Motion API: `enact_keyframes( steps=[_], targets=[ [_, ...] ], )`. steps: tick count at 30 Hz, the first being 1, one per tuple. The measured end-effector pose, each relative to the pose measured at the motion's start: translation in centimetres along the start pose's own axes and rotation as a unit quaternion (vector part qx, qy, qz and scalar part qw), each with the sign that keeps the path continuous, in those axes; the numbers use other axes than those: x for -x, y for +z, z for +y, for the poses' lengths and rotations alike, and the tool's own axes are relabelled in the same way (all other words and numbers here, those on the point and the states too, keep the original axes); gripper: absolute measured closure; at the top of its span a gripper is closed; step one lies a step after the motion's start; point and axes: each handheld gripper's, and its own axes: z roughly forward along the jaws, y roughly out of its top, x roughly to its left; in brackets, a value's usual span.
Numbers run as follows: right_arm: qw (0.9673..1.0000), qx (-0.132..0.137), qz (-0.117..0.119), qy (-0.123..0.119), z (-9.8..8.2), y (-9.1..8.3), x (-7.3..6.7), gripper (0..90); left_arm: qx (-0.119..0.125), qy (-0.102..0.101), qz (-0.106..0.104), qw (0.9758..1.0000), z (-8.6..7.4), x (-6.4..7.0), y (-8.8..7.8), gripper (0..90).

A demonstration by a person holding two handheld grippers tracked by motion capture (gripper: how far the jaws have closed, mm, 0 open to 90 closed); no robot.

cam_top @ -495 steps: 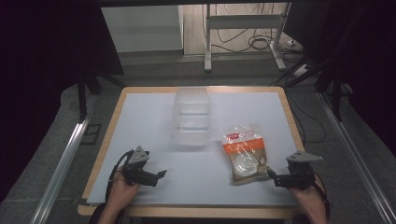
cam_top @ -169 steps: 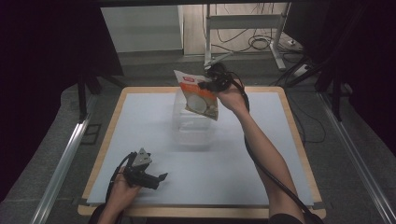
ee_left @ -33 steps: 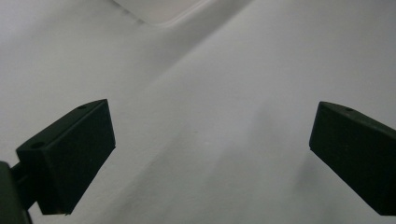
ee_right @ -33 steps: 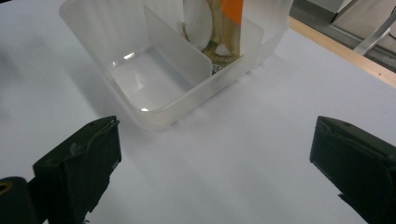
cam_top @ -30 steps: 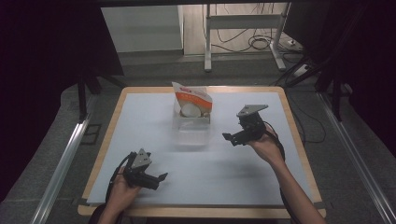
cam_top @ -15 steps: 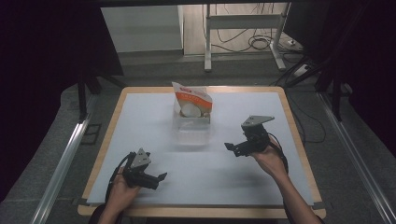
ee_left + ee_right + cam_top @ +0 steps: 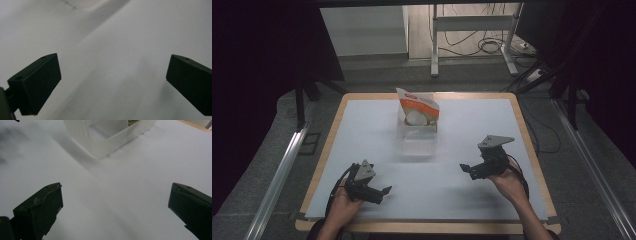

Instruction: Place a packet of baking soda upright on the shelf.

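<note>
Retraction of the right gripper (image 7: 468, 169) was the change we logged: one second before, it stood nearer the bin (image 7: 417, 134), at about 3 o'clock from it; half a second before, it had drawn toward us; at this moment we saw it near the table's (image 7: 362, 125) front edge, at about 4 o'clock from the bin and well apart from it. Its jaws stood wide apart and held nothing; in the right gripper view we saw bare white surface between them, with the bin's near corner at 12 o'clock.

The bag (image 7: 418, 107) stood tilted in the far compartment of the bin, at the table's 12 o'clock, its top leaning on the far wall. It had kept the same pose over that second. We judged the placing step complete and the right hand's withdrawal a return to rest.

The left gripper (image 7: 382, 191) lay low over the table at about 7 o'clock from the bin, unchanged across all earlier frames. Its jaws were spread wide, with nothing between them.

Counts we recorded:
- bags: one
- bins: one, clear, with compartments we could not count reliably
- grippers: two
- tables: one
</note>
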Motion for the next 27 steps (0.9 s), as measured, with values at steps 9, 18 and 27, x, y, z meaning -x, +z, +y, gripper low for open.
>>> enact_keyframes(
  steps=[9,18,27],
  targets=[
    [0.9998,0.007,-0.008,0.016,-1.5,-1.7,-0.4,0.0,-0.002,0.002,0.001,1.0000,0.1,0.1,0.0,0.0],
    [0.9990,-0.003,-0.014,0.042,-3.1,-3.3,-0.4,1.8,-0.004,0.003,0.001,1.0000,0.1,0.2,0.1,0.0],
    [0.9981,-0.013,-0.028,0.053,-5.1,-4.7,-0.3,1.0,-0.009,0.005,0.002,0.9999,0.1,0.2,0.2,0.0]
  ],
)
